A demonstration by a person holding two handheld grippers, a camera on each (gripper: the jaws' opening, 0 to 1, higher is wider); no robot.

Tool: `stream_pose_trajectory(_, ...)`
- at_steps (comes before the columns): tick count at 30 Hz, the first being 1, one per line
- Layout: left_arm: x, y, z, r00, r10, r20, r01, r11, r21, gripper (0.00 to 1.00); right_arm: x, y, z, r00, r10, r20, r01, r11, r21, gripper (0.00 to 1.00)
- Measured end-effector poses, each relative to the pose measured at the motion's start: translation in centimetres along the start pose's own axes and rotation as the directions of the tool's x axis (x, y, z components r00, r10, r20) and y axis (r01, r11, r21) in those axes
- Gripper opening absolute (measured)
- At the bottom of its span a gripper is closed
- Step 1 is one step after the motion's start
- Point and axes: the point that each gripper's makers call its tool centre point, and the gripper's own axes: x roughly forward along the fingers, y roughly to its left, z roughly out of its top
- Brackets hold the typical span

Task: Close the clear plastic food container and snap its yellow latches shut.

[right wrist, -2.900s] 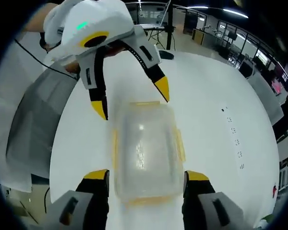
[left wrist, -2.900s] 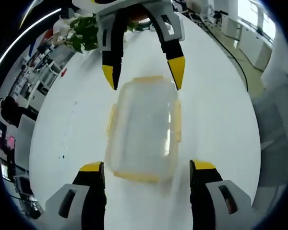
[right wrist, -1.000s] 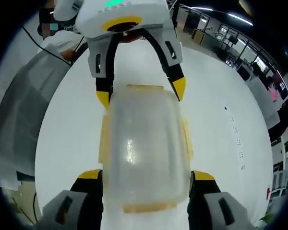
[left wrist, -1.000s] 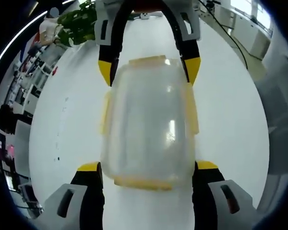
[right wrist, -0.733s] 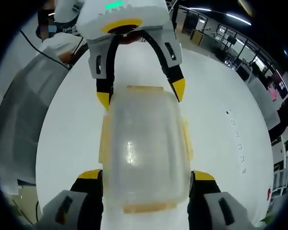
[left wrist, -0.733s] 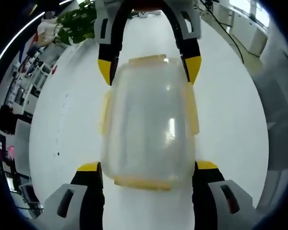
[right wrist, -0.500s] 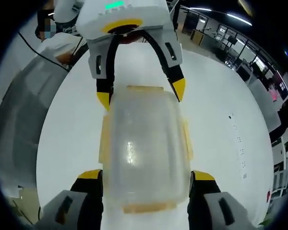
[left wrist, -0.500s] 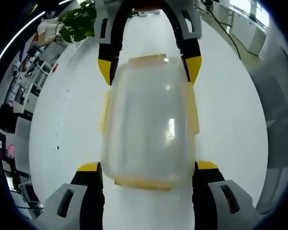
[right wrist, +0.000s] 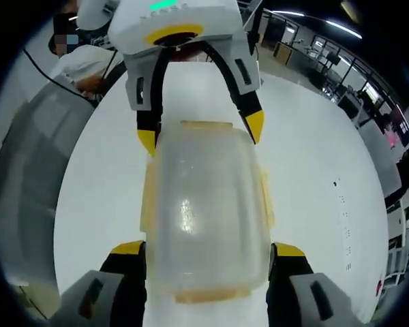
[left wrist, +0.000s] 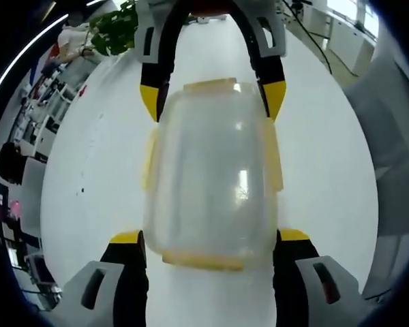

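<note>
On the white counter in an open office, we hold the clear container between both tongs, left and right, clamping opposite ends; lid seated, yellow latches await pressing next.

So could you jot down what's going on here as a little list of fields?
Item: clear food box with yellow latches
Lid: on
Surface: white table
Left tongs: astride one end of the box
Right tongs: astride the opposite end
Grip: contact unclear
Background: green plant, office room
</note>
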Motion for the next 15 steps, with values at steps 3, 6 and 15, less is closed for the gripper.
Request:
stream_pose_trajectory(3,-0.3,-0.1,-0.9,1.000,0.002,-0.001,-0.002,1.000,-0.004,0.73,0.3,0.2,0.8,1.000,0.001,0.001,-0.001,1.000,-0.002,0.72)
stream_pose_trajectory(6,-0.6,-0.3,-1.7,1.000,0.002,-0.003,-0.002,1.000,-0.005,0.73,0.7,0.4,1.6,1.000,0.002,0.000,-0.002,1.000,-0.004,0.72)
stream_pose_trajectory(15,-1.7,-0.7,-4.1,1.000,0.004,-0.008,-0.004,1.000,-0.009,0.73,1.8,1.0,4.0,1.000,0.001,0.000,-0.001,1.000,-0.006,0.72)
